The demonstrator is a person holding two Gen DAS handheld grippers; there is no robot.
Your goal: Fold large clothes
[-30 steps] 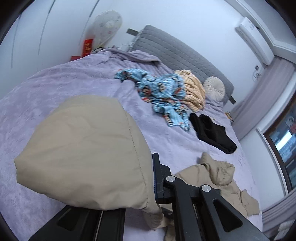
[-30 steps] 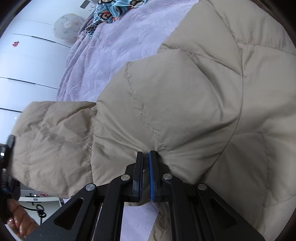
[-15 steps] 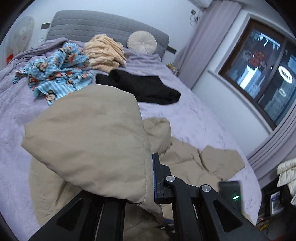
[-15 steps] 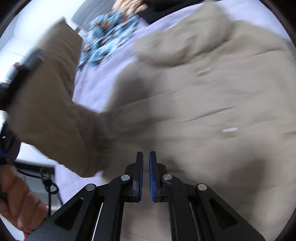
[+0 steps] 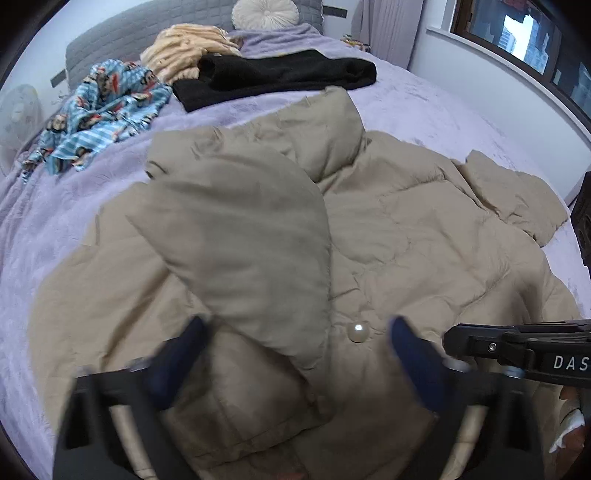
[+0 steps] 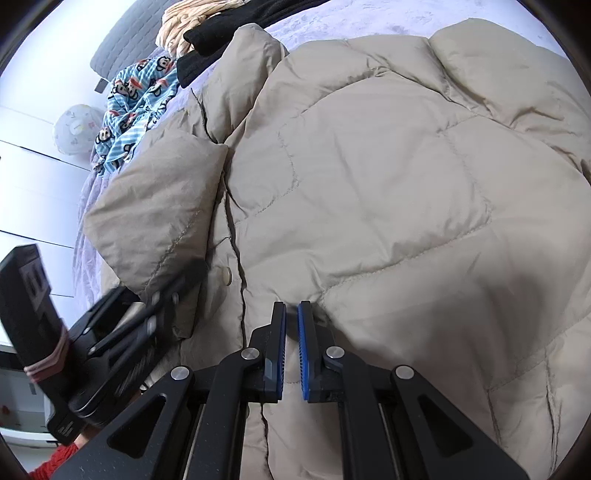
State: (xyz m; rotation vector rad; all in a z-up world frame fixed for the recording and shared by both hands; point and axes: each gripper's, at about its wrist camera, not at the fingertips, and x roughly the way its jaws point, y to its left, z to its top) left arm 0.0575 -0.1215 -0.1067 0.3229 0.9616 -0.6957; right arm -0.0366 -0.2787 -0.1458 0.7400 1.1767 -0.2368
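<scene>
A beige quilted puffer jacket (image 5: 424, 236) lies spread on the purple bed, front up, with a round snap button (image 5: 357, 331). One sleeve (image 5: 251, 236) lies folded across its front. My left gripper (image 5: 295, 343) is open, its blurred blue-padded fingers on either side of the sleeve's cuff end. My right gripper (image 6: 291, 325) hovers just over the jacket (image 6: 388, 192) with a narrow gap between its jaws and nothing in them. The left gripper shows in the right wrist view (image 6: 162, 295) at the sleeve's edge.
Beyond the jacket on the purple bed (image 5: 424, 99) lie a black garment (image 5: 280, 77), a blue monkey-print garment (image 5: 103, 110) and a peach blanket (image 5: 184, 48). A round cushion (image 5: 264, 13) rests at the grey headboard. A window (image 5: 517, 33) is at the right.
The left gripper swung the sleeve over onto the jacket front and opened, letting it go. The right gripper let go of the jacket and its jaws parted slightly.
</scene>
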